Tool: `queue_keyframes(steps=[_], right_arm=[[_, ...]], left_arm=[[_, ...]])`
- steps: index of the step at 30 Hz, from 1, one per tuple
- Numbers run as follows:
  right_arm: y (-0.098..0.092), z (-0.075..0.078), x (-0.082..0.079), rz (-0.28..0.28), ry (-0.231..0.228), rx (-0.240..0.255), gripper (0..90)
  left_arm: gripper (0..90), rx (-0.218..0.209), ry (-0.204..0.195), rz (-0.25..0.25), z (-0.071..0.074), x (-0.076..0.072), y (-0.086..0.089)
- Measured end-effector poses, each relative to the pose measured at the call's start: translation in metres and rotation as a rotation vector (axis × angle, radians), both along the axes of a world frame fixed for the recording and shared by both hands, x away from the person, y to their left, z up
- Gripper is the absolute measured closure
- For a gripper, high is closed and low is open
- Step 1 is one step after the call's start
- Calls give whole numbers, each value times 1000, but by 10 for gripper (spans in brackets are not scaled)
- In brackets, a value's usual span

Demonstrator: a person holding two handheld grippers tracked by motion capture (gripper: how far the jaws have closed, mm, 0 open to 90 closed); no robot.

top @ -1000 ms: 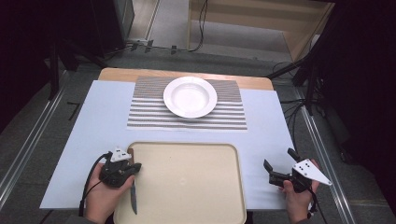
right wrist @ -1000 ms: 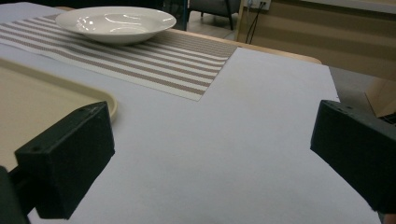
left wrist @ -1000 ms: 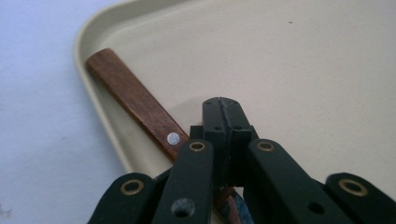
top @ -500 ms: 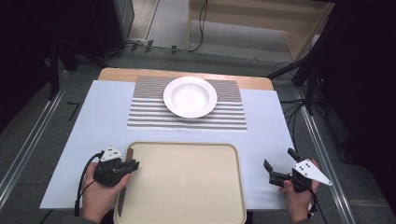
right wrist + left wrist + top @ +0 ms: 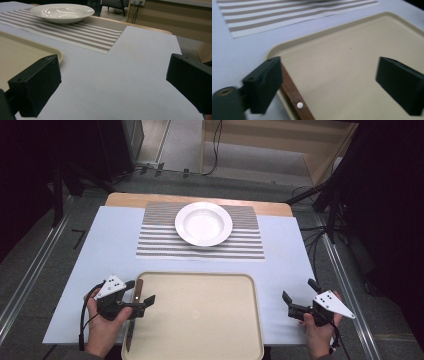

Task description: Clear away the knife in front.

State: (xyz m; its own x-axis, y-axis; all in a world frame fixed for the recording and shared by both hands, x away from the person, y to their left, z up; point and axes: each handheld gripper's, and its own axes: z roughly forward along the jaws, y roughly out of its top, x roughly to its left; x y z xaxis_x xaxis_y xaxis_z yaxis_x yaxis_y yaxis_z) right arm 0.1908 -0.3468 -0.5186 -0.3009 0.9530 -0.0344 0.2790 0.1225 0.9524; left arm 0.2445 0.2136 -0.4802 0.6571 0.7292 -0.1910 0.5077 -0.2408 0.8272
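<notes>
A knife with a brown wooden handle (image 5: 138,288) (image 5: 294,98) lies along the left rim of the beige tray (image 5: 200,320) (image 5: 342,57), blade toward the near edge. My left gripper (image 5: 140,291) (image 5: 332,85) hovers over that rim. Its jaws have just been opening and now stand wide apart, with the handle lying just inside the left jaw and the pads not pressing on it. My right gripper (image 5: 300,291) (image 5: 112,82) stands open over the pale blue cloth right of the tray, nothing between its jaws.
A white deep plate (image 5: 203,223) (image 5: 62,11) sits on a striped placemat (image 5: 150,240) (image 5: 95,32) at the far middle of the table. The tray's inside is bare apart from the knife. Cables and dark stands surround the table.
The left gripper held the knife shut a second ago; its jaws have opened and the knife now rests on the tray's left rim. The right gripper has not moved.
</notes>
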Motion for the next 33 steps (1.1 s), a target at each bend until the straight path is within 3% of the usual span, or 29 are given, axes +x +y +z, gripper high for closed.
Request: queue_keyframes(steps=[3,11,16,33], right_arm=[[0,0,0,0,0,0,0],[0,0,0,-1,0,5,0],[-1,0,0,-1,1,10,0],[-1,0,-1,-1,-2,17,0]], left_arm=[[0,-30,-23,2,3,-1,6],[0,-59,-67,29,6,-1,19],[0,-83,-117,7,9,-3,24],[0,-105,-138,102,14,-2,63]])
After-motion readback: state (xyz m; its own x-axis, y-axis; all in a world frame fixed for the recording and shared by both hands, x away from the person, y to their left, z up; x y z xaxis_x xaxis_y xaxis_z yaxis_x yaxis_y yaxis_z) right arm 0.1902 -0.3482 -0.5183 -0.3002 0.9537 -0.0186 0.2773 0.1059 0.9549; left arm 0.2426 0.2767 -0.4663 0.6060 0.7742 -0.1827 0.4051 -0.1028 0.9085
